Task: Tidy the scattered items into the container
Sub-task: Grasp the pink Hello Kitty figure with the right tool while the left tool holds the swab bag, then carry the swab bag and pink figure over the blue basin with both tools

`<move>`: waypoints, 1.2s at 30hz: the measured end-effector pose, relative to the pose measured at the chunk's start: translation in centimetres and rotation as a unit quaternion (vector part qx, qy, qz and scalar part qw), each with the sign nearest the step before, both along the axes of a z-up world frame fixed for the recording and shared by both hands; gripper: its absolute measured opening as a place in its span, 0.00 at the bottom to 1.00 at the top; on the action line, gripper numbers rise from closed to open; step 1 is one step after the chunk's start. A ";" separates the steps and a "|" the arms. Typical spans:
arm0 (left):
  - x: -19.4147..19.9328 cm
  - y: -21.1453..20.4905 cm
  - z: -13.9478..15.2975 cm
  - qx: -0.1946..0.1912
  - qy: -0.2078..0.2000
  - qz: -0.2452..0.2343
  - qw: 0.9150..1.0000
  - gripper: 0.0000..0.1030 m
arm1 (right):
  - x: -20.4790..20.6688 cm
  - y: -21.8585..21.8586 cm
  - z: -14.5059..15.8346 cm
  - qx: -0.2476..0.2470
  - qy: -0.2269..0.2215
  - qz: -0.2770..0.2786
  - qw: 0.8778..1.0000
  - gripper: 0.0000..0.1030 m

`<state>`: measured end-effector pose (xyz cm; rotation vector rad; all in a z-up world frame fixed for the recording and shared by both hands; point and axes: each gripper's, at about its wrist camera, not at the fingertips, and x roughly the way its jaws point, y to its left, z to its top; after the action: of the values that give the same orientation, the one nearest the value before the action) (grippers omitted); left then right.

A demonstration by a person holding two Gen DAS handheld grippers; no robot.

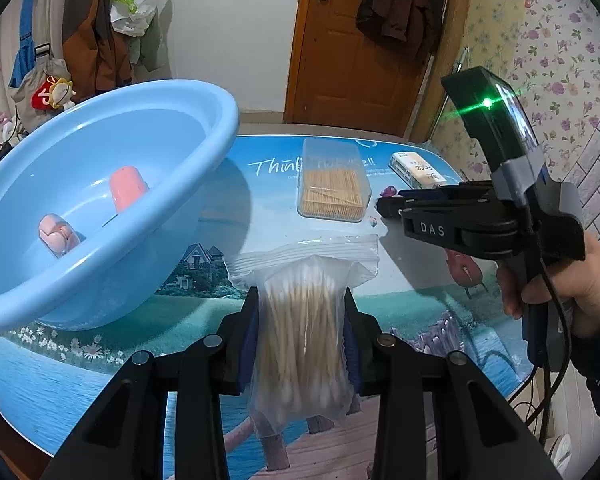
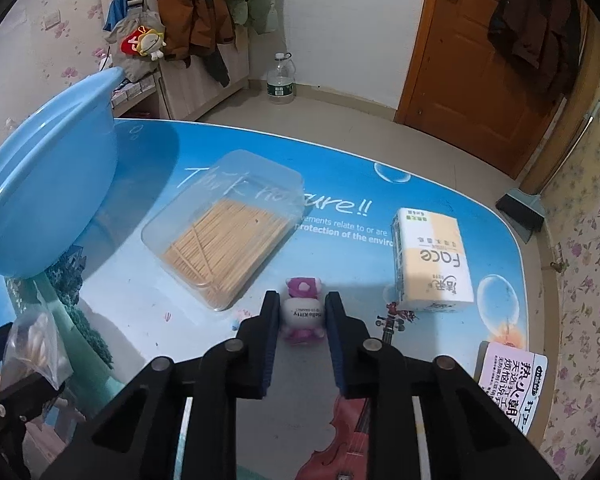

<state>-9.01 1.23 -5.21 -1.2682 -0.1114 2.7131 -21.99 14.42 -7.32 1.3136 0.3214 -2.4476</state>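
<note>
Both grippers loaded, the basin off to the left of each

The small pink-and-white Hello Kitty figure [image 2: 303, 316] sits on the table [image 2: 380, 184], pinched at its waist between the right gripper [image 2: 302, 312]'s pads, head pointing away from the hand. The left gripper [image 1: 302, 320] is clenched on the bag of cotton swabs [image 1: 304, 312], whose sticks run lengthwise along the fingers, zip end forward. The blue basin [image 1: 100, 184], already holding two pink items [image 1: 128, 192], stands just left of the swab bag, so the left hand looks nearer to it; the figure lies farther off, beyond the toothpick box [image 2: 228, 236] from the basin, with the tissue pack [image 2: 432, 260] at its right.
</note>
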 end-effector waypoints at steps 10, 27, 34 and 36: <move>0.8 -0.1 0.8 -0.003 0.008 0.001 1.000 0.33 | 1.6 -0.1 0.9 -0.004 0.016 -0.009 1.000 0.23; 4.9 -1.2 0.6 -0.020 0.011 0.013 1.000 0.33 | 13.5 -0.1 2.2 -0.038 0.038 -0.020 0.998 0.23; 6.4 -1.6 0.4 -0.030 0.013 0.015 0.999 0.33 | 16.6 -0.7 1.8 -0.044 0.035 -0.029 0.998 0.23; 6.8 -1.7 0.2 -0.031 0.011 0.016 0.999 0.33 | 17.1 -0.8 1.6 -0.041 0.036 -0.037 0.998 0.23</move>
<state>-2.21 -0.48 -5.03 -1.2638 -0.0462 2.7770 -4.90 13.63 -5.69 1.2257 0.1908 -2.5445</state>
